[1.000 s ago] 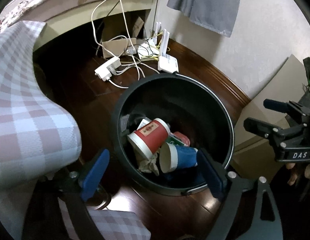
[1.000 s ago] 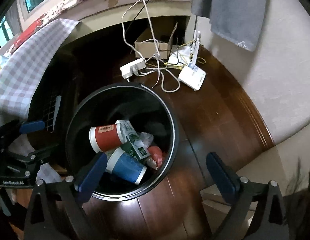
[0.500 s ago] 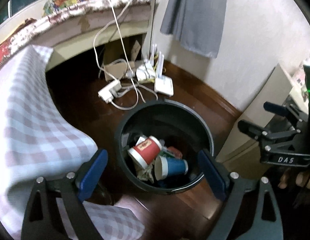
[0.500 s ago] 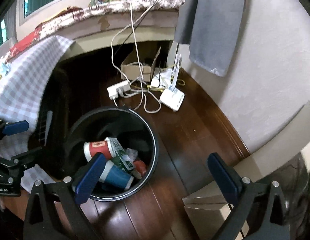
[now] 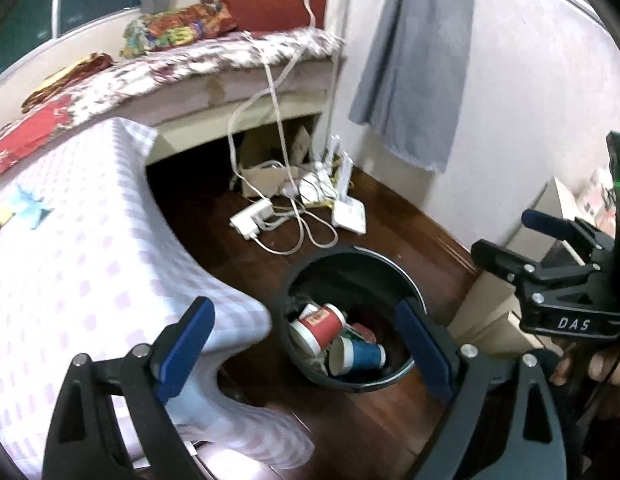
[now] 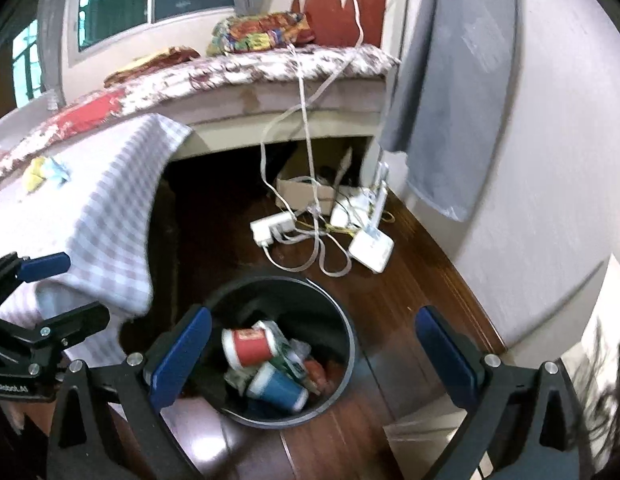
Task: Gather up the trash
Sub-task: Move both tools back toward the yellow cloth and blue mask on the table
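A black round trash bin point(image 5: 383, 264) stands on the dark wood floor; it also shows in the right wrist view point(image 6: 341, 312). Inside lie a red paper cup point(image 5: 319, 326) point(image 6: 250, 346), a blue paper cup point(image 5: 359, 356) point(image 6: 280, 390) and crumpled wrappers. My left gripper point(image 5: 306, 352) is open and empty, high above the bin. My right gripper point(image 6: 313, 356) is open and empty, also above the bin. Small yellow and blue scraps point(image 6: 44, 170) lie on the checked tablecloth point(image 5: 70, 248).
A power strip point(image 5: 252, 218), white cables and a white router point(image 5: 349, 218) lie on the floor behind the bin. A cardboard box point(image 6: 304, 190) sits under the window bench. A grey cloth point(image 5: 413, 60) hangs on the wall. Cardboard pieces point(image 5: 485, 308) lean at right.
Both grippers have risen and pulled back from the bin, so it looks smaller and the bench top, window and tablecloth have come into view. Both stay open.
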Tool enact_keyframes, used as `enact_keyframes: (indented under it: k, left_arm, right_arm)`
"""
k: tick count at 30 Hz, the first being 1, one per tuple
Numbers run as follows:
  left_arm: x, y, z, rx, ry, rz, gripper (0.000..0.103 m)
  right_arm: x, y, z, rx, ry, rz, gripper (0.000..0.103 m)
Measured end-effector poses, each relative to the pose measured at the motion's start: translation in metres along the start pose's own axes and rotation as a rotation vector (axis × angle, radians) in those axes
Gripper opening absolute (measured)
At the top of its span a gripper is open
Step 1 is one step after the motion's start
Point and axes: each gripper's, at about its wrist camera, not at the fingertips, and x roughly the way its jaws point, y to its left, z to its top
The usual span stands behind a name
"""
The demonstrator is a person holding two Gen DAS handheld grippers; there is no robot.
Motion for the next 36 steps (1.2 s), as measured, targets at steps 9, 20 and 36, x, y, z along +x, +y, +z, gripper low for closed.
enact_keyframes:
  k: [9, 20, 36]
  left_arm:
    - [-0.033, 0.052, 0.003, -0.089, -0.062, 0.081, 0.096]
    - [-0.077, 0.148, -0.017, -0.233, -0.133, 0.270, 0.098]
    - [-0.104, 0.286, -0.035, -0.353, -0.148, 0.451, 0.096]
  right_arm:
    - [-0.013, 0.050, 0.028, -0.054, -0.051, 0.087, 0.103]
    - [0.000, 0.159, 0.062, -0.115, -0.034, 0.376, 0.103]
    - [0.078, 0.334, 0.112, -0.356, 0.066, 0.456, 0.091]
